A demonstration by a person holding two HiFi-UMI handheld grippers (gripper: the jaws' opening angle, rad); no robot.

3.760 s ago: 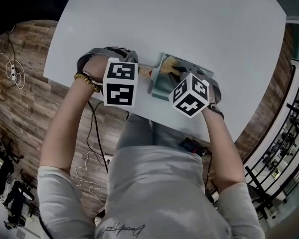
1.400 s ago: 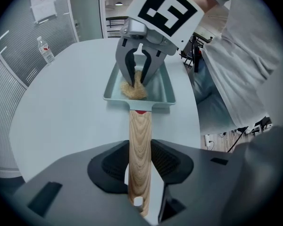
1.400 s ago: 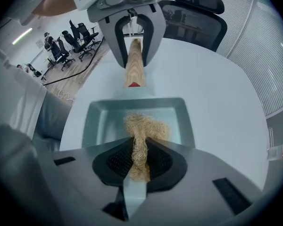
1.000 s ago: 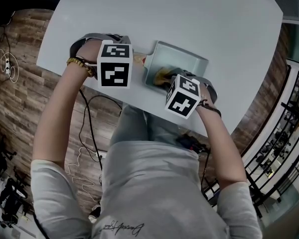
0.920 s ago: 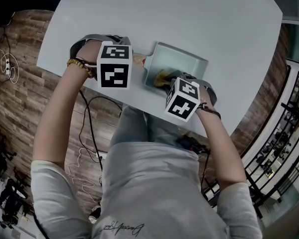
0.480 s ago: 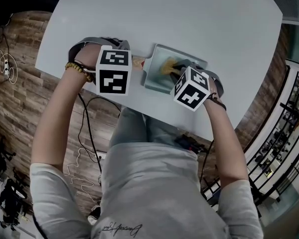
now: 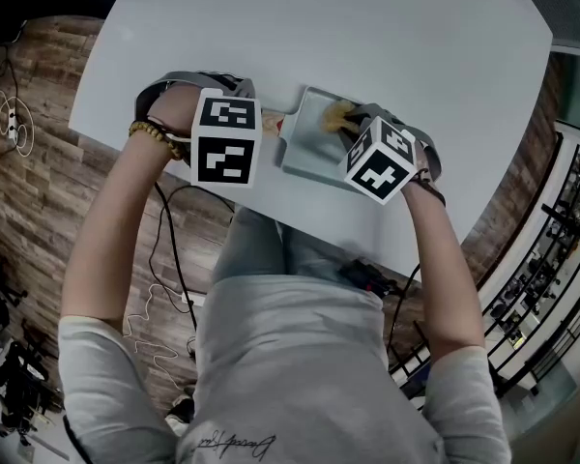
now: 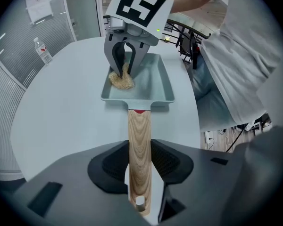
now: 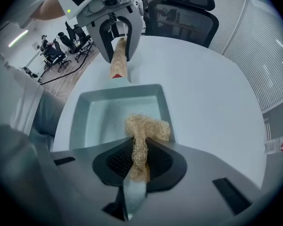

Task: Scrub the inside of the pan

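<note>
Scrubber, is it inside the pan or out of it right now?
Inside. The scrubber, pinched in the right gripper, sits below the pan rim against a side wall.

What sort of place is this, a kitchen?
Probably an office or meeting room, not a kitchen: a black swivel chair at a large pale table, and glass partition walls.

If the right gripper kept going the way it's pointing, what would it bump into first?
Probably the floor of the pale green rectangular pan: the right gripper points steeply down, pinching a tan fibre scrubber over it.
</note>
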